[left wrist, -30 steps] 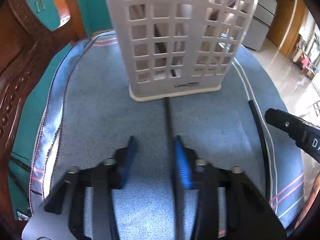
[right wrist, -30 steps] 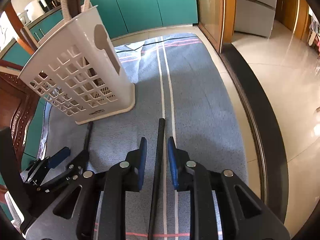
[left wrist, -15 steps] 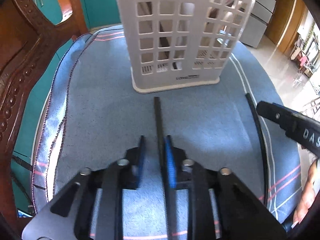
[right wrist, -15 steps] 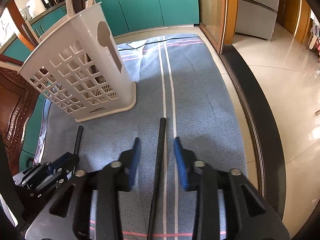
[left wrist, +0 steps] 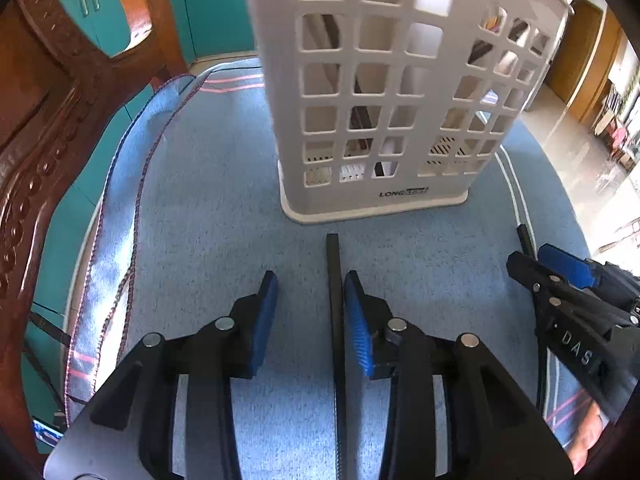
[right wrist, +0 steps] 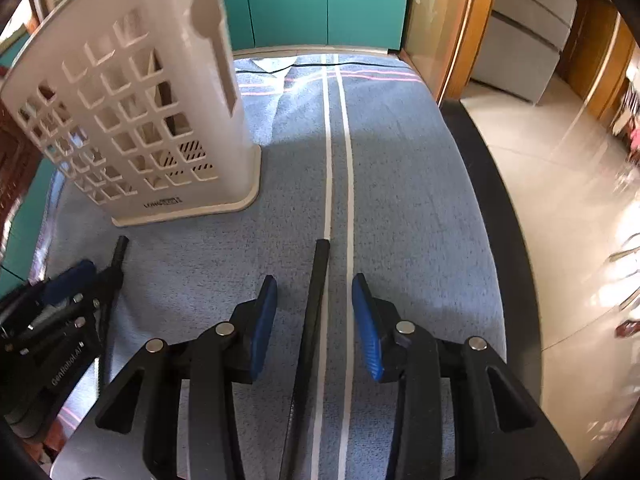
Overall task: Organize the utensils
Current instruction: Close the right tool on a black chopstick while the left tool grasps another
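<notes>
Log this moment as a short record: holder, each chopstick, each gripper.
holder: white slotted utensil holder upright on the blue cloth, utensils already inside
left chopstick: black, flat on cloth, between the jaws of the left gripper
right chopstick: black, flat on cloth, between the jaws of the right gripper
jaws: both open, neither clamping its chopstick

You are working in a home kitchen or dining area. Teal cabinet doors (right wrist: 320, 0) line the far wall, a carved wooden chair (left wrist: 48, 128) stands beside the table, a blue striped cloth (right wrist: 400, 160) covers the tabletop, and glossy floor tiles (right wrist: 560, 160) run toward wooden doors.
</notes>
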`<state>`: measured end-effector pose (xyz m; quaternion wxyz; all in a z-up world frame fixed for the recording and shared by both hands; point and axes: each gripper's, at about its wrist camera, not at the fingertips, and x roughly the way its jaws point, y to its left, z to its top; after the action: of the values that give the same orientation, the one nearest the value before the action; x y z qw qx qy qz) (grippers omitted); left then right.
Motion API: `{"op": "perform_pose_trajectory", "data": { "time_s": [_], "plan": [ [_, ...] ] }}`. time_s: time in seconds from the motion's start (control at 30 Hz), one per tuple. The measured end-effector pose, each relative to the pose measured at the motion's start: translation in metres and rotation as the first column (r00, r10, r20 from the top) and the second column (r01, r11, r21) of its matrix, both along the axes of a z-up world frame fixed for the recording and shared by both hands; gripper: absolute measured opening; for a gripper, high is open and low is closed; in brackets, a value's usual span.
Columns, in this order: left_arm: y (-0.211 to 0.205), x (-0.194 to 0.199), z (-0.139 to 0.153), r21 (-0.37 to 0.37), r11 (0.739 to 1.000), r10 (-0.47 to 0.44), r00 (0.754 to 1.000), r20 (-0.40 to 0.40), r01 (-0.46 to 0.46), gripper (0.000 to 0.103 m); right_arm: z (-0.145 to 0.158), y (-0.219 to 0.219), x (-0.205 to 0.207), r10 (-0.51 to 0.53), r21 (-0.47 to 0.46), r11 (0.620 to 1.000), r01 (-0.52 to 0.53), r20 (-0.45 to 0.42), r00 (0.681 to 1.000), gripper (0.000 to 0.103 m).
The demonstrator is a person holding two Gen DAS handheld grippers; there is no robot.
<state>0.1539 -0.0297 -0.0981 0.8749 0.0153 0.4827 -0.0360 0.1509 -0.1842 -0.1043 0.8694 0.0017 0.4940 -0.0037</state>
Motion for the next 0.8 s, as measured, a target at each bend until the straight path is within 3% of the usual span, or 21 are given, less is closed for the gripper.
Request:
{"op": "perform_pose_trajectory", "data": {
  "time_s": [0.1,0.13,0.2,0.8],
  "plan": [
    [-0.006,0.001,0.001,-0.005,1.0,-0.013,1.0,-0.002,0.013,0.019,0.0,0.002,0.0,0.022,0.019,1.0,-0.022,0.002,1.0,0.011],
    [-0.009,0.0,0.002,-0.005,1.0,-0.02,1.0,0.001,0.02,0.016,0.001,0.001,-0.001,0.026,0.023,0.999,-0.026,0.002,1.0,0.009],
    [-0.011,0.003,0.002,-0.001,1.0,-0.03,1.0,0.007,0.03,0.012,0.001,0.001,-0.002,0.03,0.019,0.999,-0.03,0.007,1.0,0.009],
    [-0.016,0.0,0.001,0.011,0.999,-0.035,0.999,0.016,0.035,0.012,0.003,0.011,-0.011,0.04,-0.042,0.998,-0.039,0.024,0.999,0.009]
  ]
}}
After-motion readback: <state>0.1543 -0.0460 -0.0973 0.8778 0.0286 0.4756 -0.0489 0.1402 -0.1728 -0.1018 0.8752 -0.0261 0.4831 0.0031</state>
